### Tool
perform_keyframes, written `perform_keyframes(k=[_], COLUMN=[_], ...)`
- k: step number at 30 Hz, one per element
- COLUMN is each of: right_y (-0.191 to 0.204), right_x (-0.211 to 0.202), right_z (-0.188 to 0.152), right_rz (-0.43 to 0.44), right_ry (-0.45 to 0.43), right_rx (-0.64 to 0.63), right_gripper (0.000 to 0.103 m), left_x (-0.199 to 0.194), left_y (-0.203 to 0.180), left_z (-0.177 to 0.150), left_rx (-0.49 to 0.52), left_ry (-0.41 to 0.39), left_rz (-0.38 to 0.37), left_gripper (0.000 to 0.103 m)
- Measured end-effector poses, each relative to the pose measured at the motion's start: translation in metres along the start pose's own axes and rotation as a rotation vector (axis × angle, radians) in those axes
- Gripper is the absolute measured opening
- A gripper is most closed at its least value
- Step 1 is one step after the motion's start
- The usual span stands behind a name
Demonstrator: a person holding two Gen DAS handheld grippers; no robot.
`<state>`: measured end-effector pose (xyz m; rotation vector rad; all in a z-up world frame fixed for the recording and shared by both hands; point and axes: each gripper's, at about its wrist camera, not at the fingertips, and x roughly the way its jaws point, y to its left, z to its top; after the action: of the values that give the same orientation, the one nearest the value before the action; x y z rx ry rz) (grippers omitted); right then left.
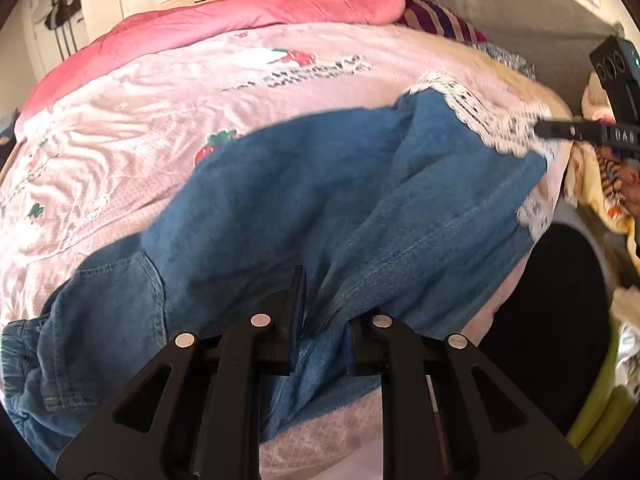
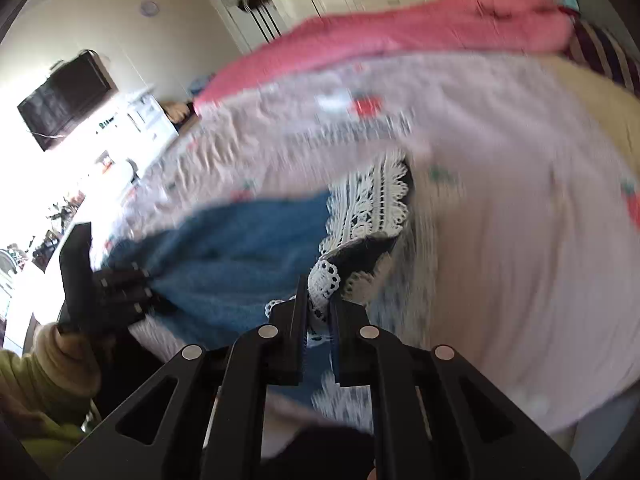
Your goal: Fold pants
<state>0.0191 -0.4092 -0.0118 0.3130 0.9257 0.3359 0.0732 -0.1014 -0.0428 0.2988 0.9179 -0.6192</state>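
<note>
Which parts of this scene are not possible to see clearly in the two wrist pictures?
- Left wrist view: the waistband end of the blue denim pants is cut off by the lower left edge; the left gripper covers the fold it pinches.
- Right wrist view: motion blur smears the print of the pale pink strawberry-patterned bedsheet.
- Right wrist view: the right gripper hides part of the white lace hem it holds.

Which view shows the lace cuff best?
Right wrist view. The white lace cuff sits mid-frame with its openwork pattern legible, and its edge is pinched in the right hand-held gripper. In the left wrist view the cuff is far off at the right edge and motion-blurred, pattern unreadable.
</note>
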Motion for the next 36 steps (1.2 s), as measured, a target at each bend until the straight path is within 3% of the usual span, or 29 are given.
perform_keyframes(k=[5,15,19,22,24,25,27,29,36], right_y=[-0.008,0.0,0.002,0.002,0.001,-0.001,-0.004,-0.006,-0.015], right_x=[0.005,0.006,0.003,0.003,0.004,0.003,-0.001,-0.004,0.005], right_z=[-0.028,-0.047,-0.047,-0.044,-0.043,-0.043,-0.044,-0.048,-0.063], right_rz=[-0.036,-0.131,-0.088,-0.083,-0.096,-0.096,-0.093,-0.106,-0.12], right_ry=[0.025,0.075,0.069,0.082,0.091,0.099,0.101,0.106,0.171], right_rx=[0.028,-0.091,-0.095,-0.095,-0.097,-0.096,-0.1,-0.116,-0.119], right_gripper=[0.009,0.015,0.039,0.039,0.026,0.014,0.012,0.009,0.01], left_x=[0.009,0.005,-0.002,-0.007,-0.008,-0.008,-0.007,-0.007,-0.005], left_y=[-0.007,-0.017,-0.02,-0.022,-0.023,-0.023,-0.025,-0.025,-0.014], left_z=[-0.007,-0.015,-0.017,-0.02,-0.021,-0.022,-0.023,-0.024,-0.035], left_rx=[0.017,0.049,0.063,0.069,0.073,0.076,0.081,0.084,0.073], left_ry=[0.018,0.013,0.01,0.007,0.009,0.013,0.021,0.022,0.046], left_rz=[0.0,0.009,0.008,0.006,0.01,0.014,0.02,0.029,0.036], left_gripper=[0.009,0.01,0.023,0.024,0.024,0.024,0.014,0.011,0.01])
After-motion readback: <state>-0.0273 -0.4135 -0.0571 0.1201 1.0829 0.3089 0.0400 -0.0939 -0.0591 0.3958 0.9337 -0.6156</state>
